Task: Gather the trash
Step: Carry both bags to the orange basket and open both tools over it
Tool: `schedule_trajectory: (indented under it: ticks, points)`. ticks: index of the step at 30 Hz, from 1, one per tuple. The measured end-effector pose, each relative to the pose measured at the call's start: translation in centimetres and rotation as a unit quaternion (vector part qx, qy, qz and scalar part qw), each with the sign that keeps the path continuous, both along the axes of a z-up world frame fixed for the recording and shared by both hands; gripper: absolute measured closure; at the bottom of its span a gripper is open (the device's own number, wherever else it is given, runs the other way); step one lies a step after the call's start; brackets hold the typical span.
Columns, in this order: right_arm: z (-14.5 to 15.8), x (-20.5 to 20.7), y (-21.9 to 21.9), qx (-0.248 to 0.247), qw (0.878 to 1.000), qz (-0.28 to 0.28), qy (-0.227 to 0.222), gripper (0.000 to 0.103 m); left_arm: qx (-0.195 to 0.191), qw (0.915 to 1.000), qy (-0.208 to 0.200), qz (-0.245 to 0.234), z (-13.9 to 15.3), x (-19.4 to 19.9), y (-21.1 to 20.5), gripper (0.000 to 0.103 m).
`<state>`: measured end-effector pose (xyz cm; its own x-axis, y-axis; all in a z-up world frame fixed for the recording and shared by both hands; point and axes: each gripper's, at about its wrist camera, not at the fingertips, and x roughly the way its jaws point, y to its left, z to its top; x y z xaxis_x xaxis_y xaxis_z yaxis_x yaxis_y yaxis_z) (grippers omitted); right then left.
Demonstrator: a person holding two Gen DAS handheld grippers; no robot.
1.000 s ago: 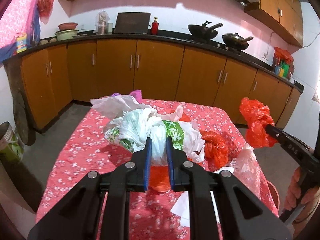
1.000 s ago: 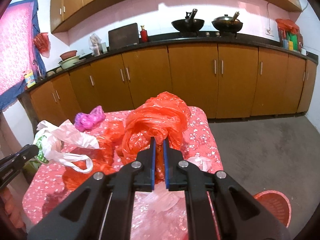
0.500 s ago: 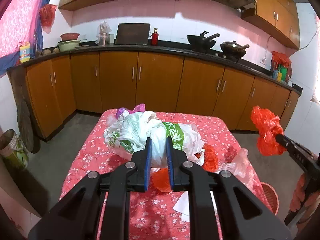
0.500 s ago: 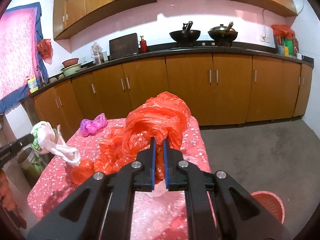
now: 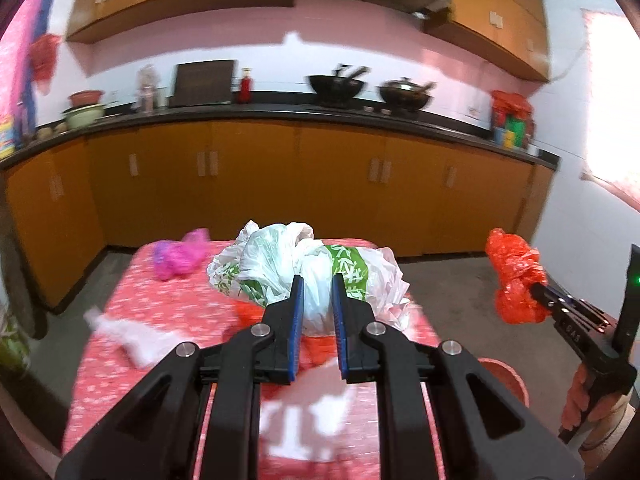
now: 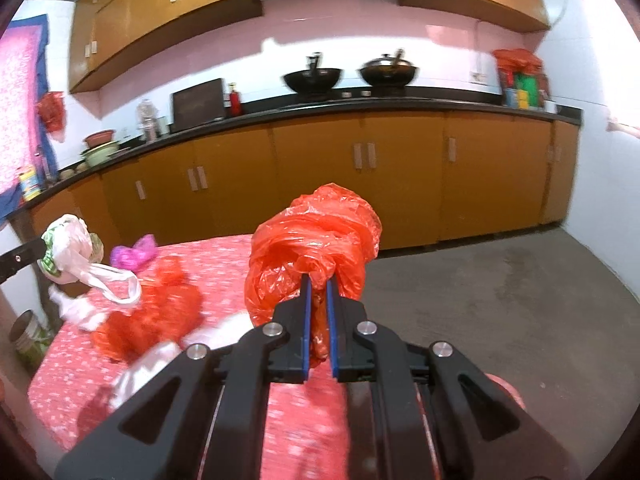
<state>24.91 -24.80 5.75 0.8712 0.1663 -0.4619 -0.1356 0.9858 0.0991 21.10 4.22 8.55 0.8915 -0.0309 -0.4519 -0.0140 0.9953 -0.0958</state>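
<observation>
The left gripper [image 5: 317, 292] is clamped on a white bag [image 5: 308, 276] with green print. The bag is held in the air above the table [image 5: 172, 312]; its bunched body lies crosswise to the fingers, long axis running left to right. In the right wrist view, one looped handle of this bag hangs down and to the right.

The right gripper [image 6: 317, 292] is clamped on a red bag [image 6: 312, 248]. The bag is crumpled into a lump that stands upright ahead of the fingertips, long axis roughly vertical. In the left wrist view it is held well to the right of the table, over the floor.

On the table, covered with a red flowered cloth, lie a pink bag [image 5: 180, 256] at the far left corner, a loose red bag [image 6: 156, 312] near the middle, and pale plastic scraps [image 5: 128, 336], blurred. A red basket [image 5: 506, 376] stands on the floor just beside the table's right edge. Brown cabinets [image 6: 360, 184] run along the far wall.
</observation>
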Motion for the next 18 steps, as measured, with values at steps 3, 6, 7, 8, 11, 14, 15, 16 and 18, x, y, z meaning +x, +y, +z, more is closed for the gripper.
schedule_trajectory:
  ticks: [3, 6, 7, 8, 11, 14, 15, 16, 18]
  points:
    - [-0.8, -0.7, -3.4, -0.005, 0.999, -0.037, 0.005, 0.095, -0.005, 0.9992, 0.001, -0.038, -0.5, 0.9, -3.7, 0.089]
    - [-1.8, -1.4, -6.7, -0.007, 0.997, -0.070, 0.013, 0.095, -0.015, 0.9965, 0.007, -0.082, -1.6, 1.9, -8.3, 0.089]
    - [-2.1, -1.5, -7.5, -0.008, 0.997, -0.078, 0.015, 0.095, -0.017, 0.9952, 0.009, -0.096, -1.9, 2.3, -9.7, 0.089]
    - [-2.4, -1.8, -8.7, -0.011, 0.996, -0.089, 0.018, 0.095, -0.017, 0.9942, 0.011, -0.105, -2.3, 2.5, -10.7, 0.089]
    - [-3.4, -2.3, -11.1, -0.015, 0.993, -0.112, 0.021, 0.095, -0.018, 0.9905, 0.020, -0.135, -3.6, 2.8, -14.3, 0.089]
    - [-4.4, -2.7, -13.6, -0.015, 0.991, -0.132, 0.027, 0.095, -0.015, 0.9866, 0.033, -0.159, -4.9, 3.1, -17.2, 0.089]
    - [-4.9, -2.9, -14.5, -0.015, 0.990, -0.139, 0.031, 0.095, -0.013, 0.9854, 0.038, -0.165, -5.3, 3.3, -18.1, 0.089]
    - [-5.3, -3.0, -15.1, -0.015, 0.989, -0.144, 0.035, 0.095, -0.009, 0.9838, 0.044, -0.174, -5.9, 3.4, -19.2, 0.089]
    - [-6.4, -3.2, -16.5, -0.014, 0.987, -0.154, 0.044, 0.095, -0.006, 0.9814, 0.051, -0.185, -6.6, 3.6, -20.7, 0.089]
